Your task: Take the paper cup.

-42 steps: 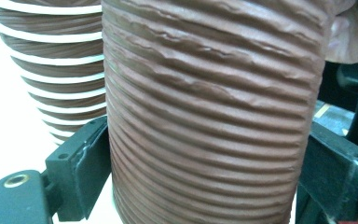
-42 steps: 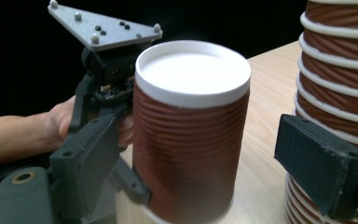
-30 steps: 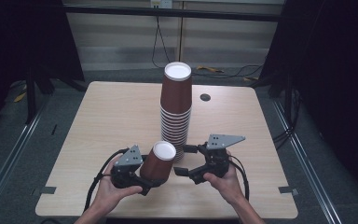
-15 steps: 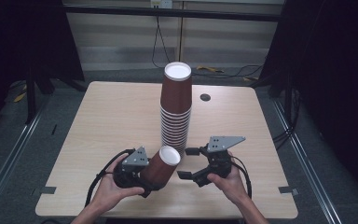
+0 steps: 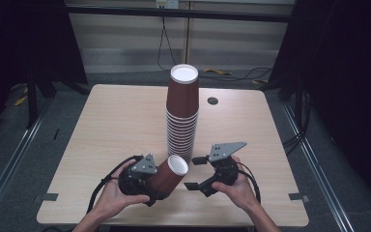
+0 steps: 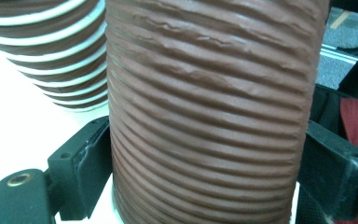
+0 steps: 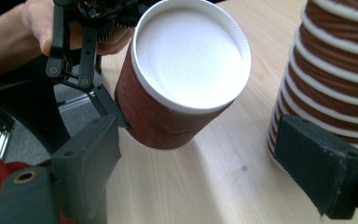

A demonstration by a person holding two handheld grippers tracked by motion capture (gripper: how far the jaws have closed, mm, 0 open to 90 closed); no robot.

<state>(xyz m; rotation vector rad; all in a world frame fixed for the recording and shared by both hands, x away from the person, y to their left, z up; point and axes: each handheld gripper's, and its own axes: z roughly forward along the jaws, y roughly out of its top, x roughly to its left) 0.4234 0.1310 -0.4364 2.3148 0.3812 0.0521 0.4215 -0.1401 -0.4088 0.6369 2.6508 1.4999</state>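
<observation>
1. A person's left hand (image 5: 107,199) at the near edge of the surface (image 5: 111,125) carries the left tongs (image 5: 160,183), clamped on the ribbed side of a brown paper cup (image 5: 170,175).
2. The cup is tilted, its white-rimmed mouth turned up and to the right toward the other tongs; in the left gripper view its corrugated wall (image 6: 205,116) sits squeezed between both black jaws.
3. A black cable (image 5: 104,182) loops from the left tongs across the surface by the left hand.
4. Just behind the cup rises a tall stack (image 5: 182,113) of matching brown cups, near the middle of the surface; its lower rims show as white bands in the left gripper view (image 6: 46,51).
5. In the right gripper view the cup's mouth (image 7: 189,56) faces the camera, with the stack (image 7: 335,79) just beside it on the right.
6. The right tongs (image 5: 197,173), held by the right hand (image 5: 236,186), are spread wide and grasp nothing; they sit near the cup without touching it, one jaw close to the foot of the stack.
7. A small dark round spot (image 5: 212,101) lies on the surface at the far side, right of the stack.
</observation>
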